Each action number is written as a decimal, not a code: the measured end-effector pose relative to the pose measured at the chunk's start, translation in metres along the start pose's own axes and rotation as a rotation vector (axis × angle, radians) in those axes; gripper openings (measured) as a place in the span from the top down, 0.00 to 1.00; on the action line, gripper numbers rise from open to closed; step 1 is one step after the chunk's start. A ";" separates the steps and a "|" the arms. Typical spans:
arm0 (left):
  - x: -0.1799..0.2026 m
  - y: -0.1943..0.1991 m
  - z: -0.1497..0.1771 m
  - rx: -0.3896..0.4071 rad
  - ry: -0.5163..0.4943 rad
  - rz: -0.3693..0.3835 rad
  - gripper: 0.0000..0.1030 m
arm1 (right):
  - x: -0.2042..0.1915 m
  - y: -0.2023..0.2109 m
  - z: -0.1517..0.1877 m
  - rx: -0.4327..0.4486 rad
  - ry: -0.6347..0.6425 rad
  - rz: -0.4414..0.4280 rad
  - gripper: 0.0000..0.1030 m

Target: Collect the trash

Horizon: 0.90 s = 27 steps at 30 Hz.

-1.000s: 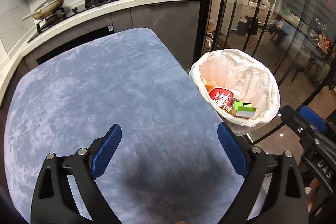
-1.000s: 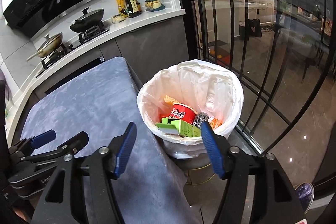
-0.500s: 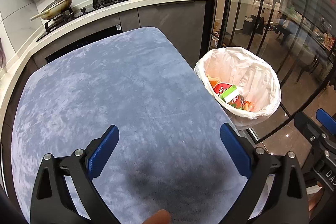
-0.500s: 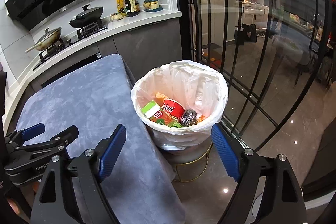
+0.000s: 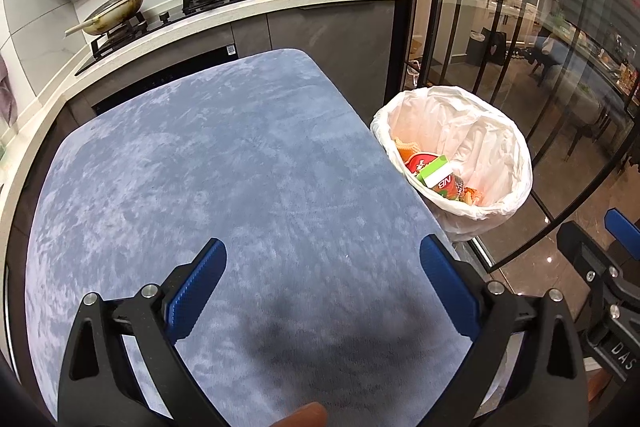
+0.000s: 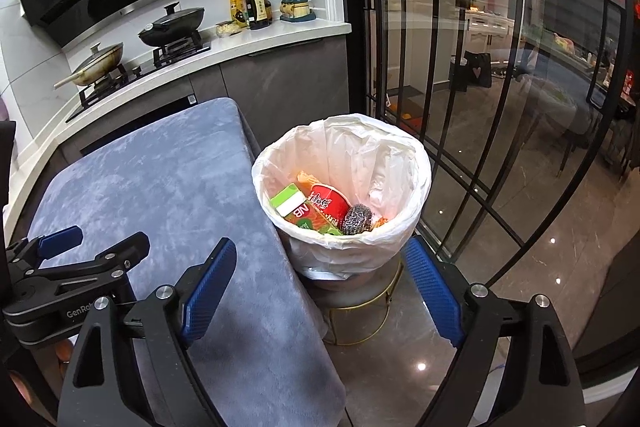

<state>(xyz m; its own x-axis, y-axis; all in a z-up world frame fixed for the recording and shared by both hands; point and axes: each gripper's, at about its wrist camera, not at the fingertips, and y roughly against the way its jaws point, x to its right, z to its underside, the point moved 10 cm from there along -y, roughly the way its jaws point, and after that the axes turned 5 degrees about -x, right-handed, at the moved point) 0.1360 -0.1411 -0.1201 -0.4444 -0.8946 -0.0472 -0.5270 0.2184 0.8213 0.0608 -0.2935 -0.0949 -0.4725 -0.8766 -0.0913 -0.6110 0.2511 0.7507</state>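
White-lined trash bin (image 6: 344, 187) sits just beside the blue counter's (image 6: 160, 187) edge. Inside it: a green NB carton (image 6: 294, 207) lying tilted, red noodle cup (image 6: 330, 205), steel scrubber (image 6: 357, 220), and orange wrappers (image 6: 306, 180) behind.

You see a matt, napped blue-grey cloth tabletop (image 5: 224, 163) and a thin, crinkled translucent white plastic bin liner (image 6: 360, 151). Inside sits a wiry, shiny steel-wool scourer ball (image 6: 357, 219); the dark stone floor (image 6: 500, 287) is glossy.
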 end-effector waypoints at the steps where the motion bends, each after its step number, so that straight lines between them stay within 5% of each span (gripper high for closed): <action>1: 0.000 0.000 0.000 0.000 0.000 -0.003 0.10 | -0.001 0.000 0.001 -0.001 0.003 0.000 0.19; 27: -0.002 0.007 0.013 -0.018 0.016 -0.021 0.10 | -0.009 0.009 0.008 -0.006 0.049 -0.009 0.19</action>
<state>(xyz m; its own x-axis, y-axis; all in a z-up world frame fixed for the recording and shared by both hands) 0.1237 -0.1325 -0.1222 -0.4213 -0.9052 -0.0556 -0.5233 0.1925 0.8301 0.0545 -0.2797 -0.0931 -0.4354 -0.8978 -0.0659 -0.6109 0.2409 0.7542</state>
